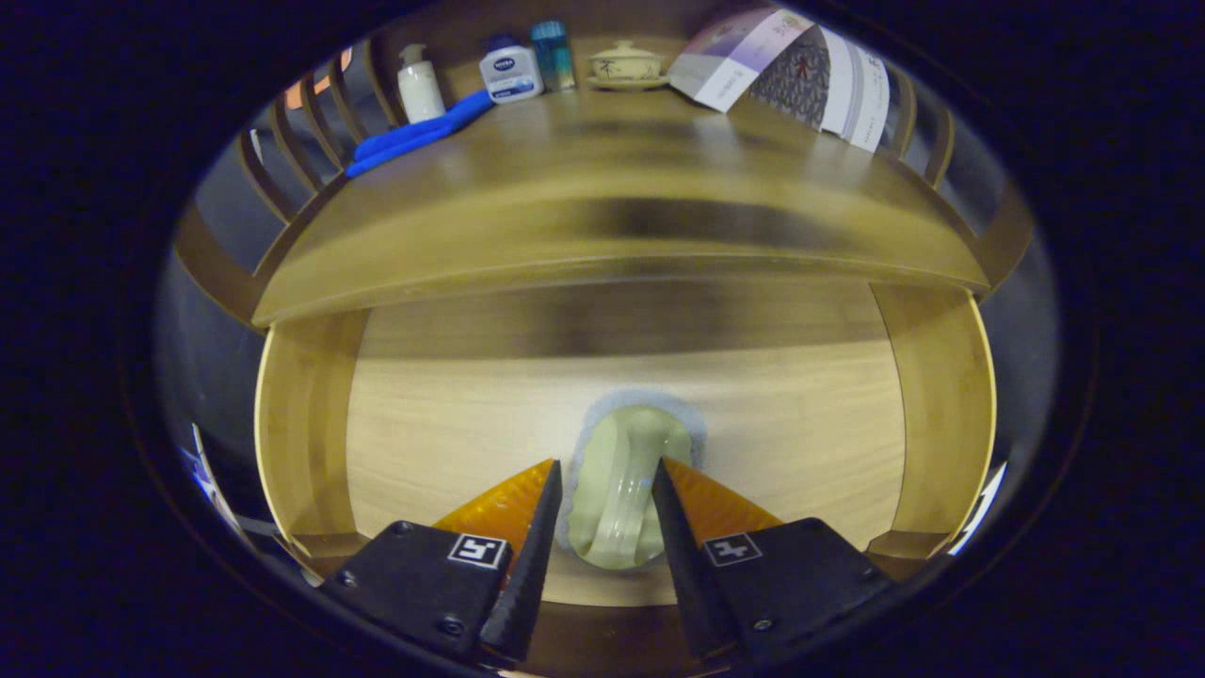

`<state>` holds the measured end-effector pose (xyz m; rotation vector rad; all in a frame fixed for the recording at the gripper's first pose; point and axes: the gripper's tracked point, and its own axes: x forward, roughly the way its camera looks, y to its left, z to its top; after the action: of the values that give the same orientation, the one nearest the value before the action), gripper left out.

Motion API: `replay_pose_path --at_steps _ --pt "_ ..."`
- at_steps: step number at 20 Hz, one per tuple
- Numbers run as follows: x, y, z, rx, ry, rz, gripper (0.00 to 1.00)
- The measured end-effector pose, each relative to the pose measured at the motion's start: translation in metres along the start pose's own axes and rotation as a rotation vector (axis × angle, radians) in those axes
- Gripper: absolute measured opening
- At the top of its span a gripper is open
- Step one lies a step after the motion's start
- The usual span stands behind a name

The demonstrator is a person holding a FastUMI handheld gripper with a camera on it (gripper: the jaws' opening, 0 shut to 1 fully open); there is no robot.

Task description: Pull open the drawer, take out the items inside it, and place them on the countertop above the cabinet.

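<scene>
Drawer (452,414): stood pulled open below the worktop (602,217), pale wood floor exposed. Contents, as I saw them: one pale green object (623,490), glossy, resting on the drawer floor; I could not tell what it was. My tongs (607,504): reached down into the drawer, fingers either side of the pale green object and seemingly touching it; whether they pressed I could not tell. On the worktop, rear: white pump bottle (420,85), blue cloth (419,137), white jar (510,73), teal container (553,55), lidded cup (626,64), folded printed paper (791,71).
</scene>
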<state>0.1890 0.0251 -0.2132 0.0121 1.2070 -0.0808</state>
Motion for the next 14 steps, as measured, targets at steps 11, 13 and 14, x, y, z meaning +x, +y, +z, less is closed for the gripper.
replay_pose_path --at_steps 11,13,14 --pt "-0.007 -0.005 -0.001 0.023 -0.050 0.059 0.22" --pt "-0.015 -0.005 -0.005 0.009 -0.057 0.067 0.21" --pt "-0.021 -0.005 -0.005 0.009 -0.067 0.070 0.21"
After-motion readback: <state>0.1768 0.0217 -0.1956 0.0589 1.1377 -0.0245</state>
